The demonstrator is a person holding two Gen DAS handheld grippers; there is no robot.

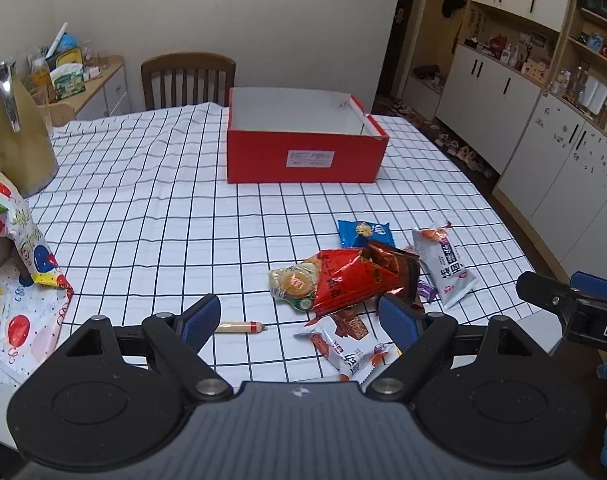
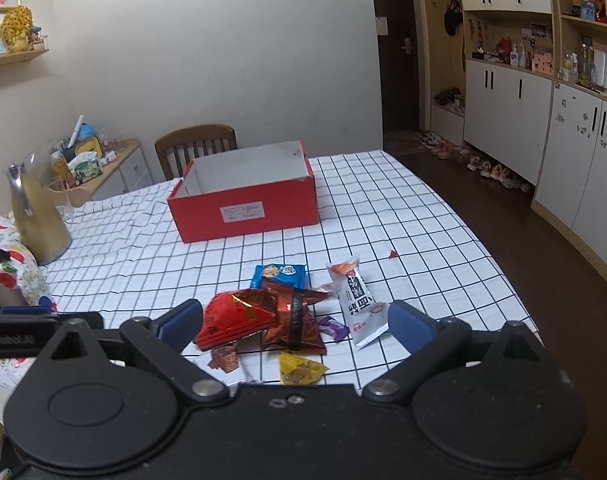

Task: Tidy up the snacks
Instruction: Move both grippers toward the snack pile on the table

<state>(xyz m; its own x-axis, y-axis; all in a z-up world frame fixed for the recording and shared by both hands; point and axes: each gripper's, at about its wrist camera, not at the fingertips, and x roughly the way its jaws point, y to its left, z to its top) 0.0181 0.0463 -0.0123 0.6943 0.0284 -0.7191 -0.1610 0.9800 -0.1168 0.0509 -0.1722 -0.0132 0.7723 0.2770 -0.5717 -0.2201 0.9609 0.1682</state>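
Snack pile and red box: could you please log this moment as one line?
left gripper: open, empty | right gripper: open, empty | snack pile: on table | red box: looks empty

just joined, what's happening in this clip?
A person holds two grippers over a pile of snack packets on a checked tablecloth. The left gripper and right gripper both have jaws open, holding nothing. The red box behind the pile looks empty; nothing is sorted yet.
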